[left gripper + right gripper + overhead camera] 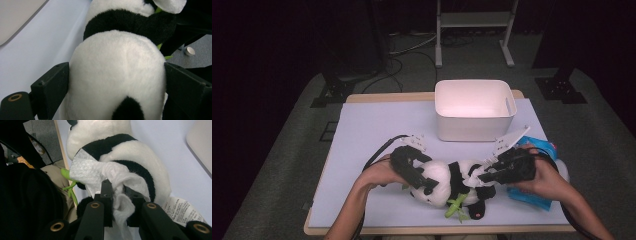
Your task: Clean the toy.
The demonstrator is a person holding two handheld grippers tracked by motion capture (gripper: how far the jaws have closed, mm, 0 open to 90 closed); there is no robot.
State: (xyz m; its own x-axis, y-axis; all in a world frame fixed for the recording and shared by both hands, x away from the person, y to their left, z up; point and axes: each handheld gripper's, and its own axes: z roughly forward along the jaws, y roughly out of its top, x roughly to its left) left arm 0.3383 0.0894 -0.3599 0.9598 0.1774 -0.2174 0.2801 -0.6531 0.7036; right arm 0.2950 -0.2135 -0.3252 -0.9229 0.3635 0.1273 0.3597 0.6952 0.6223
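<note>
- High view, near edge: plush panda (452, 182) lies on its side on the pale table cover (362, 130), close to the near edge, between the two hands. Green bamboo sprig (457, 204) sticks out at its near side.
- Left gripper (419, 177) comes in from the left over the panda's white head end. In the left gripper view the jaws stand wide, one on each side of the white rounded plush (117, 75), right up against the fur on both sides. Can't tell whether the pads press in or just flank it.
- Right gripper (484, 176) reaches in from the right at the panda's body. In the right gripper view its jaws are drawn close together, pinching a bunched white wipe (110, 177). The wipe lies spread against the panda's black band and white flank (140, 155).
- White printed care tag (180, 210) sticks out by the panda at the right of that view.
- Blue packet (532, 192) sits on the table under and just behind the right hand (544, 177), at the right edge.
- Farther back: white bin (474, 110) stands upright at the table's far centre-right, well apart from the panda.
- Left hand (379, 175) grips its gripper's body, cable (379, 150) trailing off to the far left.
</note>
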